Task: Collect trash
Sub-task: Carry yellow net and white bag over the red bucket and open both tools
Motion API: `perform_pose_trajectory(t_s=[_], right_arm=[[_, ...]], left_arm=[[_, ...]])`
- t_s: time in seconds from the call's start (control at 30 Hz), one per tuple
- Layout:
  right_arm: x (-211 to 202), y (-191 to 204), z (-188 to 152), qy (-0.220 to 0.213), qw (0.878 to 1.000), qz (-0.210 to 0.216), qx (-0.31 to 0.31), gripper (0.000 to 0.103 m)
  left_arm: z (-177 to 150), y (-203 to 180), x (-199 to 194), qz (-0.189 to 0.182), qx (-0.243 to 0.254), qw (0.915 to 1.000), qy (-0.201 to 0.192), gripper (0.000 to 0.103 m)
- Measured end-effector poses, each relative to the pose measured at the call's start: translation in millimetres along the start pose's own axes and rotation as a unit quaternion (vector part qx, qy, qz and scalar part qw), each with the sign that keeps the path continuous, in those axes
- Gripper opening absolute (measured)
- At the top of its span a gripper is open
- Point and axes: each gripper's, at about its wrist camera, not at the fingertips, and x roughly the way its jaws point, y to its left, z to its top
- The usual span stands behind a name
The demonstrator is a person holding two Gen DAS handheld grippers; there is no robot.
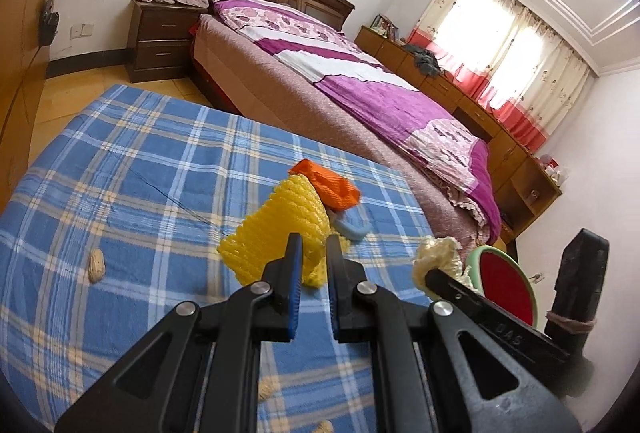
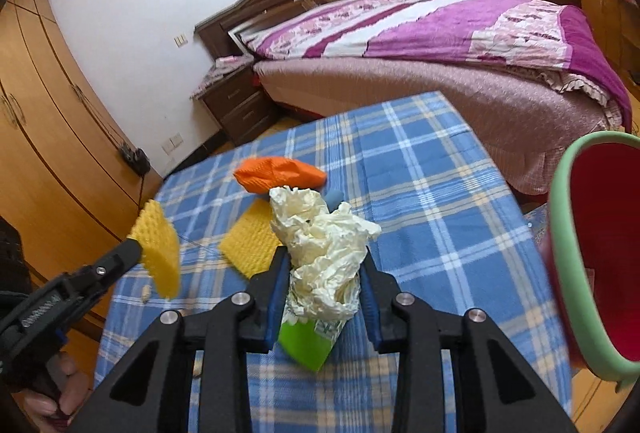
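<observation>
My left gripper (image 1: 313, 247) is shut on a yellow foam net (image 1: 276, 229) and holds it above the blue plaid table (image 1: 120, 169); it also shows at the left of the right wrist view (image 2: 158, 253). My right gripper (image 2: 324, 265) is shut on a crumpled cream tissue wad (image 2: 324, 245) with a green packet (image 2: 306, 345) under it; the wad shows in the left wrist view (image 1: 436, 257). A red bin with a green rim (image 2: 576, 273) stands at the table's right edge. An orange wrapper (image 2: 280, 173), a second yellow foam piece (image 2: 252, 241) and a blue scrap (image 2: 335, 198) lie on the table.
A peanut (image 1: 96, 265) lies on the table at the left, with small crumbs (image 1: 265, 389) near the front. A bed (image 1: 360, 89) with a purple quilt stands behind the table. A dark nightstand (image 1: 160, 41) and a wooden wardrobe (image 2: 48, 137) stand at the left.
</observation>
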Motion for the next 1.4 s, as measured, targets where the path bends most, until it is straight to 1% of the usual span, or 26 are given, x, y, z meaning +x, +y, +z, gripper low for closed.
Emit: perform_pose_trajectory(t_s=[0.33,0.6,0.73,1.1,1.4], right_arm=[[-59.2,-3.8,-9.5,-0.048,0.999,0.011,0.014,0.035],[-96.3,-17.1,-20.2,-0.077,0.996,0.013,0.032,0.035],[-108.2,-26.8,-21.8,-0.088,0.995,0.01,0.039,0.035],[-143.6,-60.1,-33.8,-0.117,0.99,0.001,0.076,0.035],[-164.2,-93.4,-41.0,-0.136,0.984,-0.007,0.111,0.035]], left_arm=[[-9.1,-23.3,-27.2,-0.022,0.012,0.9996,-0.013,0.011],[-17.1,-46.7,-44.7,-0.038,0.032,0.9986,-0.02,0.011],[-20.5,-60.2,-50.9,-0.046,0.041,0.9979,-0.022,0.011],[-29.6,-99.6,-52.7,-0.074,0.071,0.9947,-0.014,0.011],[-39.4,-134.9,-42.7,-0.092,0.099,0.9908,0.0,0.011]])
